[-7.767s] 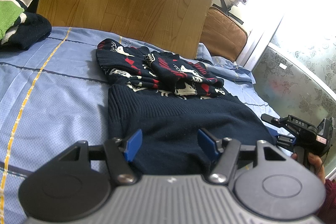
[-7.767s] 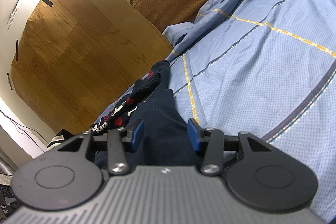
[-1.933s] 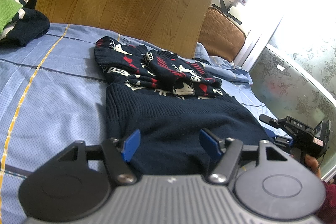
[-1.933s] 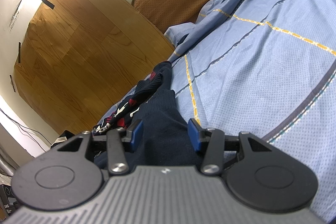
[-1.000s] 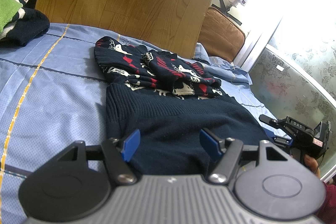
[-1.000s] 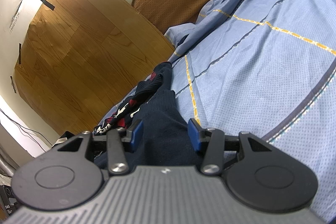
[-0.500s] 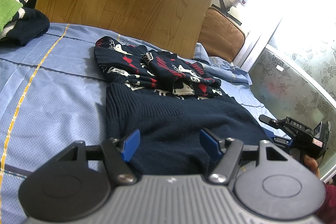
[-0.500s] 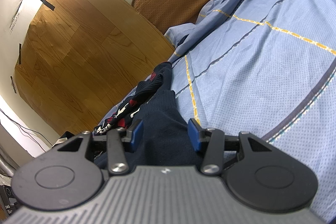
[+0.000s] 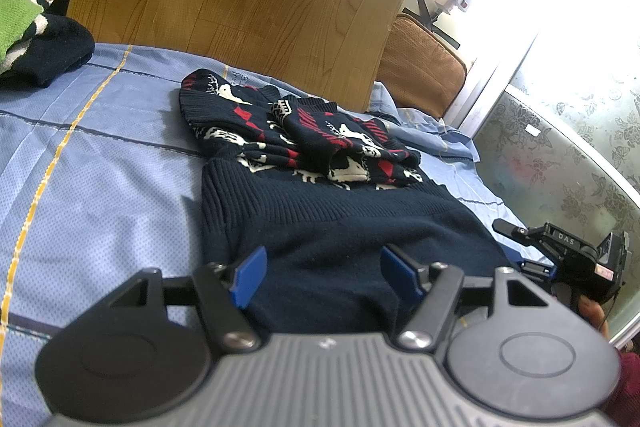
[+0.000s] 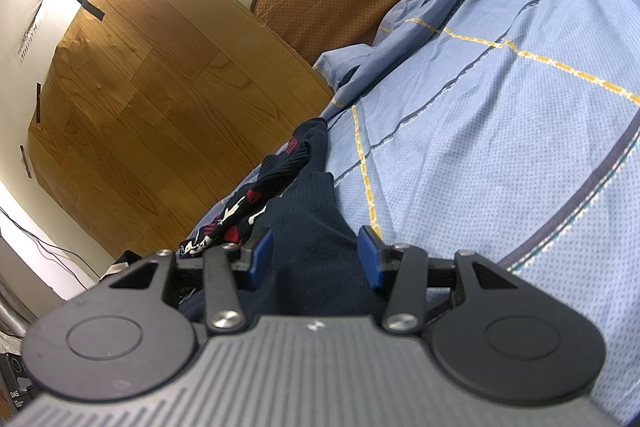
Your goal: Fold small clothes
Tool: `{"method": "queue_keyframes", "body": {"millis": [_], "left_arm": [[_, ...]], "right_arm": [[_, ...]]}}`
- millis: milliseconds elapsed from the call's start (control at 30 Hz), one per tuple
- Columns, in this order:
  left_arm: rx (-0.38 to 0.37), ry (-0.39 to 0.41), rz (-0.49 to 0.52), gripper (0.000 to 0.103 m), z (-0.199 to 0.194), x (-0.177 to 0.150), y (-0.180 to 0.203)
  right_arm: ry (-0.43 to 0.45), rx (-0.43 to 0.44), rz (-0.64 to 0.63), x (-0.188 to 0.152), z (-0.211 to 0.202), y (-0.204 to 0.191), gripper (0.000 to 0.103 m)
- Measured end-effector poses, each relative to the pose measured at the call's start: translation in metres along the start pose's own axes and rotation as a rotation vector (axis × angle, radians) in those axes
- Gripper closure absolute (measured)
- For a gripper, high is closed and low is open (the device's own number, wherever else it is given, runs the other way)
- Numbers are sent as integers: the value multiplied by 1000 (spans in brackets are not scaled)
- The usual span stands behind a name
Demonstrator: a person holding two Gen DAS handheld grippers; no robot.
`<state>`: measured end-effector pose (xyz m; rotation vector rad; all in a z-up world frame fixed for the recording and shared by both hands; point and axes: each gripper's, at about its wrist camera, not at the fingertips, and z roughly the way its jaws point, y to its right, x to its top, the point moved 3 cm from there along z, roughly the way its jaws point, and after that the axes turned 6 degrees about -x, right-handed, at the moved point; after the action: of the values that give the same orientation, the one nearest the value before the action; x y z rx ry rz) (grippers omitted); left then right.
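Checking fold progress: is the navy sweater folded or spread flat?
Partly folded: the navy sweater's patterned sleeves lie crossed over its chest; body still spread flat.

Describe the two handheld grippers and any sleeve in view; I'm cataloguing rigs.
Both the left gripper and right gripper have blue finger pads, black linkage arms with silver screws, round black discs and ribbed grey bodies. The right one reads "DAS" side-on; a dark red sleeve shows.

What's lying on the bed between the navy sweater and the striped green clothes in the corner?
Only bare blue bedsheet separates the navy sweater from the green striped clothes; the left wrist view shows it.
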<state>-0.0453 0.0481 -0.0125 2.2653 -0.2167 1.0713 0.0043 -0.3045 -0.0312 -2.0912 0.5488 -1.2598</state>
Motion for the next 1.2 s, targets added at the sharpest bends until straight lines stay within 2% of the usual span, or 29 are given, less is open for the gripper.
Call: {"method": "queue_keyframes", "body": {"millis": [1200], "left_arm": [[-4,0,-2,36,0,0,0]], "right_arm": [[1,0,2,-1,0,0,53]]}}
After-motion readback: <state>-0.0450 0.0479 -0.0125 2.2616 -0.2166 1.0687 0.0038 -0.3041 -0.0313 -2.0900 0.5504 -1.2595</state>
